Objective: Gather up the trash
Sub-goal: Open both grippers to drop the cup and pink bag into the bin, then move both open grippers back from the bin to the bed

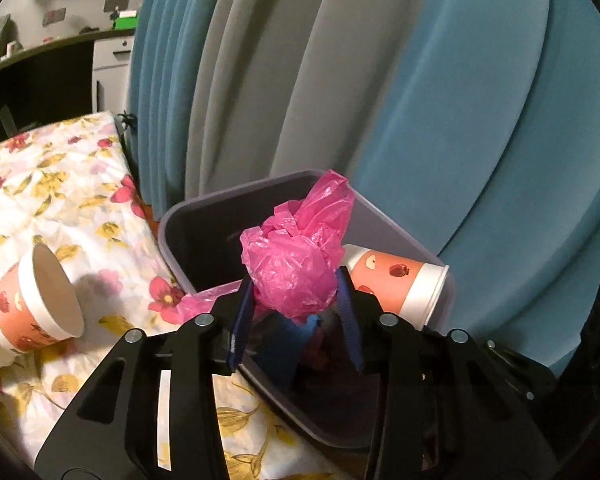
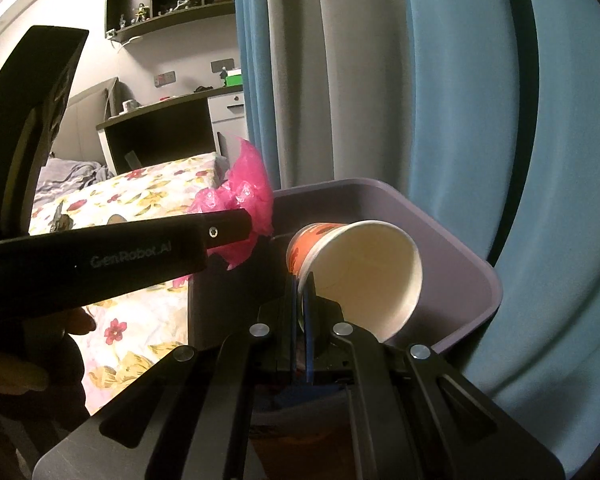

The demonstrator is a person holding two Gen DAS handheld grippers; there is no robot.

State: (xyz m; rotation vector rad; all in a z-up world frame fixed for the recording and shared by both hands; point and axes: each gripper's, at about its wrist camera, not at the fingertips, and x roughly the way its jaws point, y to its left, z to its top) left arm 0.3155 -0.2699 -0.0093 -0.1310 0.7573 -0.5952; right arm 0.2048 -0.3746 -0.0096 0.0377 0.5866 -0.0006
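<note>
A crumpled pink plastic bag (image 1: 296, 256) sits between the blue pads of my left gripper (image 1: 294, 280), which is shut on it above the open purple bin (image 1: 392, 216). In the right wrist view the same bag (image 2: 248, 196) shows at the bin's left edge, past one of that gripper's black fingers (image 2: 228, 232). My right gripper (image 2: 302, 280) is shut on the rim of a paper cup (image 2: 364, 276) with an orange fruit print. That cup (image 1: 396, 280) lies tilted over the bin's (image 2: 460, 256) right side, mouth toward the right wrist camera.
Stacked paper cups (image 1: 36, 300) lie on the floral bedsheet (image 1: 60, 200) left of the bin. Blue and grey curtains (image 1: 420, 100) hang right behind the bin. A desk and shelves (image 2: 160, 120) stand at the far wall. A person's hand (image 2: 20, 360) holds the left gripper.
</note>
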